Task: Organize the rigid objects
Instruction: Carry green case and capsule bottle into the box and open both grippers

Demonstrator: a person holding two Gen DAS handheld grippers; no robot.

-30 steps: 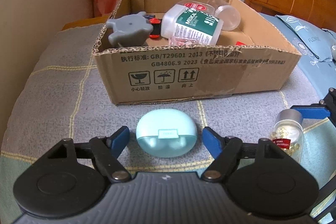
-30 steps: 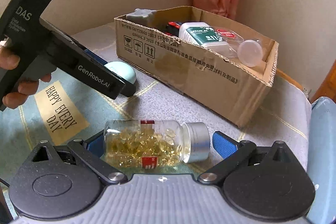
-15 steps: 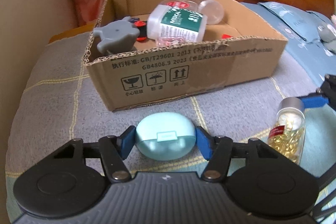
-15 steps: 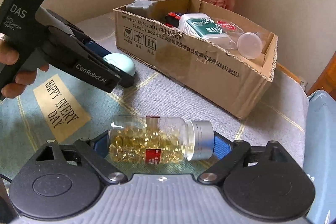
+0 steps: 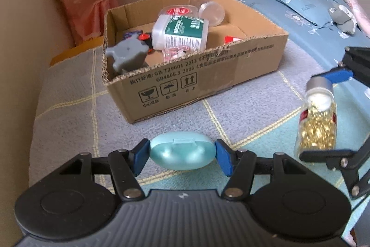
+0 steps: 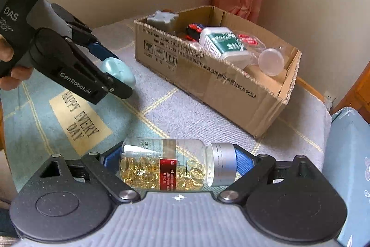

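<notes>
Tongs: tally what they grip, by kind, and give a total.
Teal case, in the left tongs: 1
Capsule bottle, in the right tongs: 1
Total: 2

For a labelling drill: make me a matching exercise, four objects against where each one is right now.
Objects:
1. teal case
2. capsule bottle
3. green-label bottle
4. grey soft toy

Places:
A. lying in the cardboard box
B. clamped in the left claw
C. on the blue bedding by the headboard
D. clamped end to end in the right claw

Pairs: 1-B, 2-D, 3-A, 4-C
</notes>
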